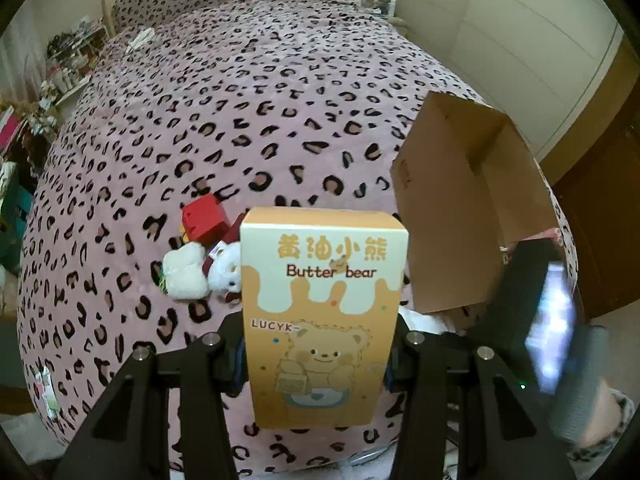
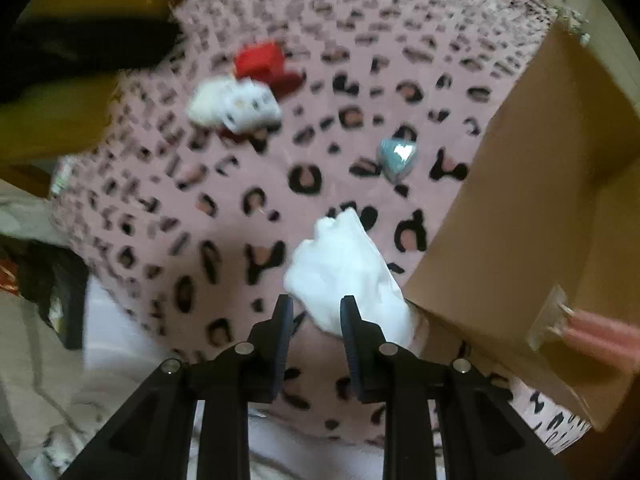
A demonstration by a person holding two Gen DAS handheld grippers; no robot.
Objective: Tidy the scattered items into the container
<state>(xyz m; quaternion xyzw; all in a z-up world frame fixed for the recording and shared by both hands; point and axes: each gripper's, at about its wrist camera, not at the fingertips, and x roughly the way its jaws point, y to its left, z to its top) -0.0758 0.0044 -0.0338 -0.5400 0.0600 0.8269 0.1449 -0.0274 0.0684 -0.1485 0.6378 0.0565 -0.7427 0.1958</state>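
The left gripper point(image 1: 318, 356) clamps a tall orange-and-cream cardboard Butter bear box point(image 1: 322, 312) above the leopard-print bedspread point(image 1: 240, 120), likely mid-carry, needing a rightward swing into the brown cardboard container point(image 1: 472, 208), while the right gripper point(image 2: 316, 314) hangs open, empty.

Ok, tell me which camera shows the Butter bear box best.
The left wrist view: the Butter bear box fills the centre, upright between the left gripper fingers, print readable. In the blurred right wrist view I can't pick it out; that shows the open right gripper and the cardboard box.

Butter bear box point(image 1: 324, 316) upright beside open cardboard box point(image 1: 472, 208).
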